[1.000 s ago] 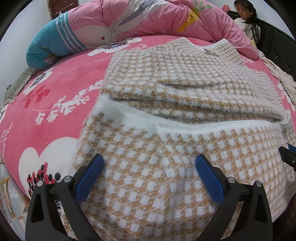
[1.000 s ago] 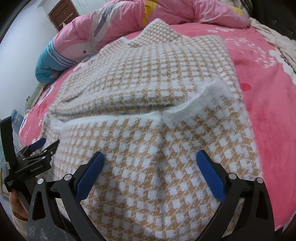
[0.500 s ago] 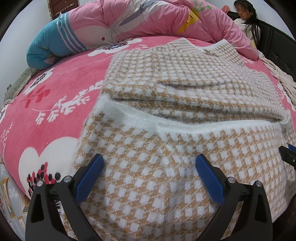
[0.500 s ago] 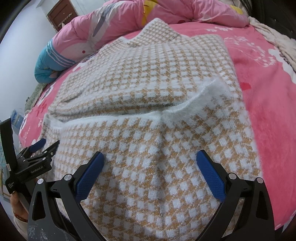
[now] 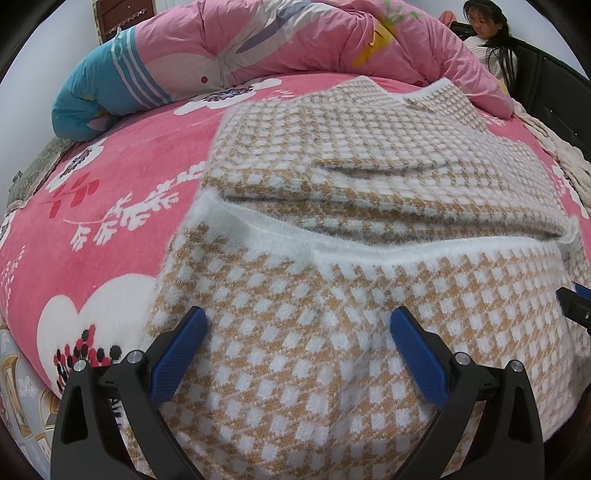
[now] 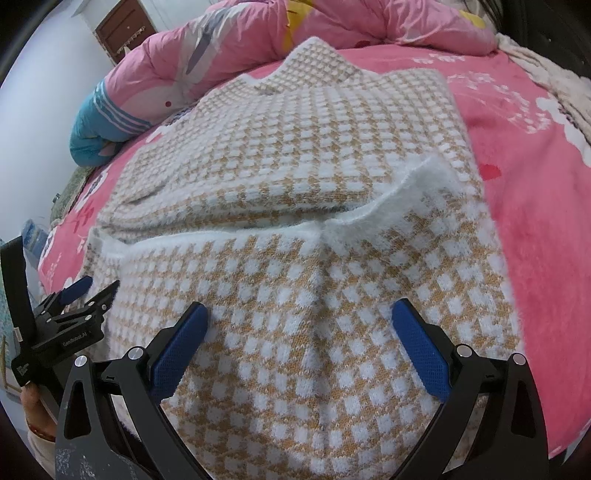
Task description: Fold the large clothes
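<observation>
A tan-and-white checked knit sweater (image 5: 369, 166) (image 6: 314, 147) lies spread on the pink bed, its white-edged hem part folded up over the body. My left gripper (image 5: 299, 336) hovers open over the near left part of the fold, blue pads wide apart with nothing between them. My right gripper (image 6: 301, 332) stands open over the near right part, also holding nothing. The left gripper (image 6: 92, 290) shows at the sweater's left edge in the right wrist view. The right gripper's tip (image 5: 576, 302) peeks in at the right edge of the left wrist view.
A pink floral bedspread (image 5: 110, 177) covers the bed. A rolled pink and blue quilt (image 5: 221, 62) lies along the far side. A person (image 5: 487, 33) sits at the far right by a dark bed frame. A cream blanket (image 6: 546, 74) lies at the right.
</observation>
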`<state>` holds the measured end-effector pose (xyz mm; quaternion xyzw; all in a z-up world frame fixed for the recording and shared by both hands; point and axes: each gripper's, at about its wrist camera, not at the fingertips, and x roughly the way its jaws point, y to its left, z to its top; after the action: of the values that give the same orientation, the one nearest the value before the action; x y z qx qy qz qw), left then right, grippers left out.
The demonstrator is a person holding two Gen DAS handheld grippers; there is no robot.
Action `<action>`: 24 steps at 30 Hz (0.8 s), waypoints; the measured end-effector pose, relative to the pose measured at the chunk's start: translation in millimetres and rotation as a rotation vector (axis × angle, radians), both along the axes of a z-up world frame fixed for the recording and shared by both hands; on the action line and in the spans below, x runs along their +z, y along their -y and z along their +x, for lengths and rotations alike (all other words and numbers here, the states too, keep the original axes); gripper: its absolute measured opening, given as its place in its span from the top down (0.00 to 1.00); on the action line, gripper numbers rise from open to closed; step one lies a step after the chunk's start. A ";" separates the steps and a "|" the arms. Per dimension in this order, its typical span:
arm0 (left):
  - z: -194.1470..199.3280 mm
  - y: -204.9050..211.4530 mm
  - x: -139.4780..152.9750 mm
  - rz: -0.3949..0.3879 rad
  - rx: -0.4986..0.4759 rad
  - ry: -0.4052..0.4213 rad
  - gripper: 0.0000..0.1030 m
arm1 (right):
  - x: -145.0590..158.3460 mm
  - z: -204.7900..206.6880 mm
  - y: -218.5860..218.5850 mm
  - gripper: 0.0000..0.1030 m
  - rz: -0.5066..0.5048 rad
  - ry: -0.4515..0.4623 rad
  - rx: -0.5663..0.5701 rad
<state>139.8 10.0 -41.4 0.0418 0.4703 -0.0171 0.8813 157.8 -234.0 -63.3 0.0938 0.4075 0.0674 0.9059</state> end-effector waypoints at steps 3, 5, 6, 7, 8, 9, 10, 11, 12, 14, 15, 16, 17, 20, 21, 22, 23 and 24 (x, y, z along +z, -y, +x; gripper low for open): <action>-1.1 1.9 0.0 0.017 -0.019 0.017 0.05 | -1.6 -3.8 -3.1 0.08 -0.006 0.009 0.003; -1.9 1.8 -0.9 0.018 -0.029 0.029 0.05 | -0.3 -7.6 -3.0 0.08 0.002 0.009 0.018; -2.5 1.5 -0.9 0.018 -0.034 0.036 0.05 | 2.1 -10.8 -1.1 0.08 0.013 0.009 0.024; -2.8 1.6 -1.0 0.018 -0.038 0.039 0.05 | 7.0 -16.3 2.7 0.08 0.042 0.019 0.030; -3.5 1.8 -1.1 0.020 -0.041 0.039 0.05 | 11.9 -20.1 7.2 0.08 0.072 0.030 0.037; -3.6 1.9 -0.9 0.023 -0.045 0.039 0.05 | 18.6 -25.9 13.3 0.08 0.119 0.052 0.053; -2.8 1.6 -0.5 0.024 -0.048 0.035 0.05 | 23.2 -29.2 16.7 0.08 0.137 0.067 0.059; -2.3 1.7 -0.6 0.024 -0.046 0.031 0.05 | 29.8 -33.1 21.1 0.08 0.144 0.088 0.058; -1.5 1.8 -0.4 0.024 -0.043 0.027 0.05 | 35.4 -35.7 24.3 0.08 0.136 0.105 0.052; -0.4 2.4 -0.6 0.028 -0.036 0.025 0.05 | 43.6 -39.4 28.4 0.08 0.112 0.137 0.049; -0.6 3.3 -0.9 0.029 -0.034 0.027 0.05 | 45.0 -40.0 28.9 0.08 0.102 0.149 0.057; -0.7 3.3 -1.1 0.028 -0.030 0.028 0.05 | 44.4 -40.3 28.0 0.08 0.089 0.157 0.062; -0.8 3.0 -1.0 0.024 -0.024 0.027 0.05 | 42.9 -38.5 26.3 0.08 0.080 0.157 0.069; -0.6 3.9 -0.6 0.027 -0.012 0.022 0.05 | 29.2 -29.7 13.8 0.12 0.041 0.137 0.093; -0.5 4.0 -0.6 0.028 -0.010 0.021 0.05 | 22.0 -25.2 10.7 0.13 0.014 0.115 0.087; -0.2 3.8 -0.6 0.028 -0.010 0.020 0.05 | 12.1 -20.6 7.8 0.18 -0.022 0.083 0.071; -0.4 3.8 -0.6 0.028 -0.010 0.020 0.05 | 2.4 -17.1 6.0 0.22 -0.060 0.054 0.050; -0.3 4.1 -0.5 0.029 -0.010 0.019 0.05 | 1.0 -18.7 5.2 0.22 -0.072 0.061 0.046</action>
<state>139.6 5.9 -41.8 0.0571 0.4618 -0.0145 0.8850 139.1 -239.2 -62.4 0.0495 0.3838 0.0764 0.9189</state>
